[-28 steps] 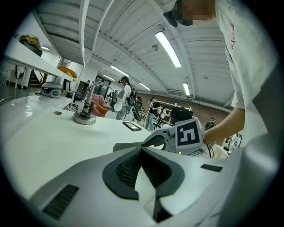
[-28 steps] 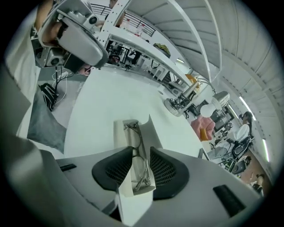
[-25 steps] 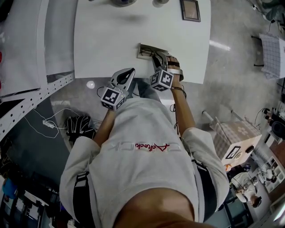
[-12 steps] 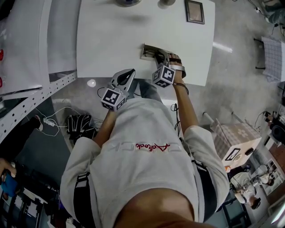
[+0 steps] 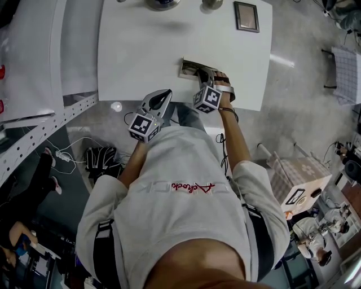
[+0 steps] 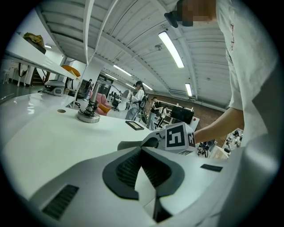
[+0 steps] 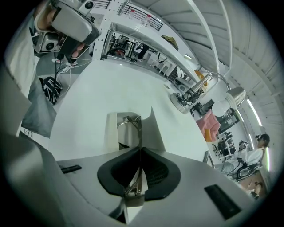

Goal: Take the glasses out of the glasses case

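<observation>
The glasses case (image 5: 189, 66) lies open near the white table's (image 5: 141, 51) front edge. In the right gripper view its pale shell (image 7: 111, 128) holds the thin metal glasses (image 7: 135, 120). My right gripper (image 5: 203, 74) reaches down into the case. Its jaws (image 7: 140, 150) are closing, and their dark pads pinch a metal arm of the glasses that runs between them. My left gripper (image 5: 164, 92) hovers at the table's front edge, left of the case and apart from it. It (image 6: 141, 150) is shut on nothing.
A dark framed plate (image 5: 246, 15) lies at the table's back right. Two round metal bases (image 5: 161, 3) stand at the back edge; one round base (image 6: 88, 116) shows in the left gripper view. A grey rack (image 5: 34, 130) stands left, and a black bag (image 5: 101, 159) lies on the floor.
Both grippers stay about where they were, the right one still at the case. A bystander at the lower left has shifted.
</observation>
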